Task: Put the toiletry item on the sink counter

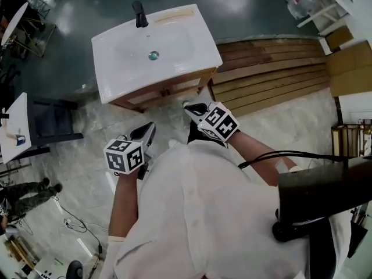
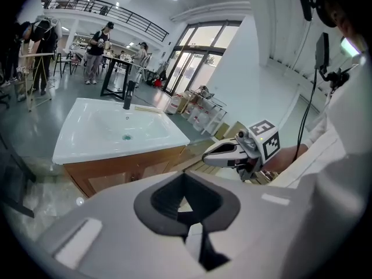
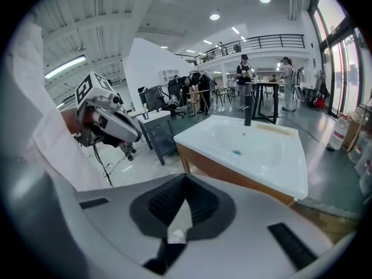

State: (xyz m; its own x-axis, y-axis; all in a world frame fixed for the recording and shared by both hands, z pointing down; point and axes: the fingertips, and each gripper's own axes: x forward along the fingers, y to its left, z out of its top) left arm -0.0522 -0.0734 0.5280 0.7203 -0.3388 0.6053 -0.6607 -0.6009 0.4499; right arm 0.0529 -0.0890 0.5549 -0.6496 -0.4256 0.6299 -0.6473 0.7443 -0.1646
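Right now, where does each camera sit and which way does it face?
Head view: on the person's head, looking steeply down at the sink counter; shirt, forearms, left hand-held gripper and right hand-held gripper show.
Left gripper view: on the left hand-held gripper, looking along its jaws toward the counter; the right one shows.
Right gripper view: on the right hand-held gripper, likewise facing the counter; the left one shows.
Shared: all see the counter's black tap.

Table point(image 1: 199, 44): white basin top on a wooden cabinet, upper centre.
Faucet point(image 1: 139, 14): black, at the table's back edge.
Drain point(image 1: 153, 55): in the middle of the basin.
Pale strip point(image 1: 172, 16): lying along the back edge, beside the faucet.
Left tongs point(image 1: 148, 133): over the floor in front of the table, pointing toward it.
Right tongs point(image 1: 190, 106): near the cabinet's front corner.
Planks point(image 1: 273, 68): wooden, on the floor right of the table.
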